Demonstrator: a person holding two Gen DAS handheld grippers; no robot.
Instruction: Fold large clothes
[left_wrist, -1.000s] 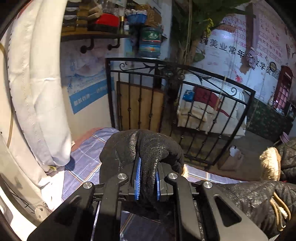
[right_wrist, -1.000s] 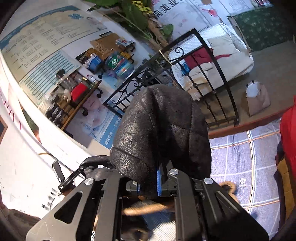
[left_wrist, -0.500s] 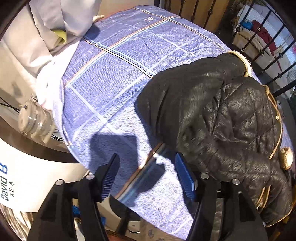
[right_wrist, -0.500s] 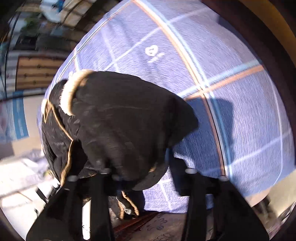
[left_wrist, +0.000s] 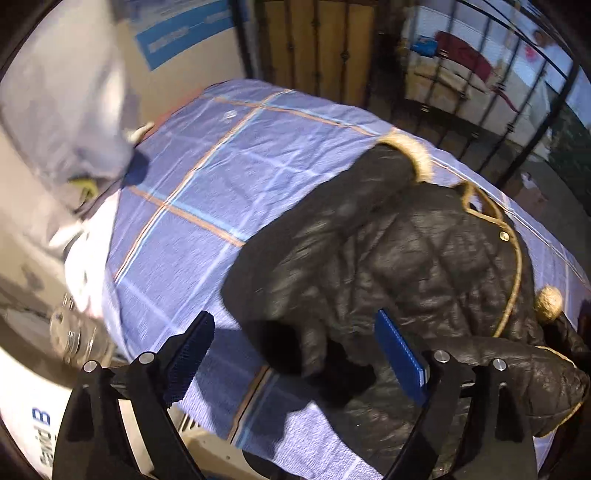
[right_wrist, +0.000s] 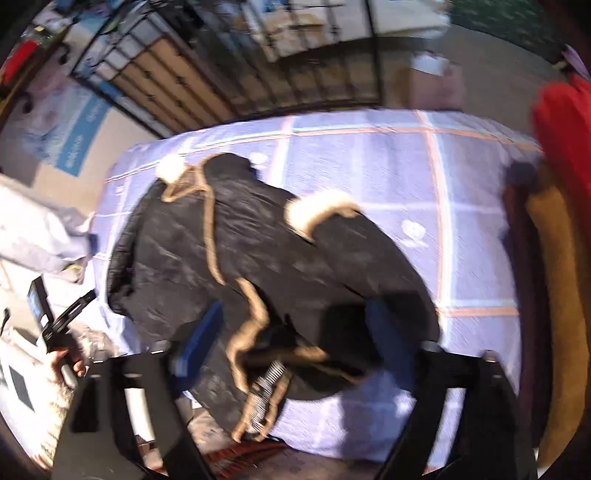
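Left claw (left_wrist: 295, 354) and right claw (right_wrist: 295, 339) both hang spread wide, gripping nothing.

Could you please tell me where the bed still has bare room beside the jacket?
Bare sheet lies between the jacket and the grey cloth, and in the right view between jacket and red cloth. The near edge is crowded.

We read little here. On a white container (left_wrist: 26, 417) at the lower left of the left wrist view: a large blue "B", with more blue lettering below it cut off by the frame edge. A blue wall banner (left_wrist: 184, 33) carries white characters, too blurred to read. In the right wrist view, nothing is legible.
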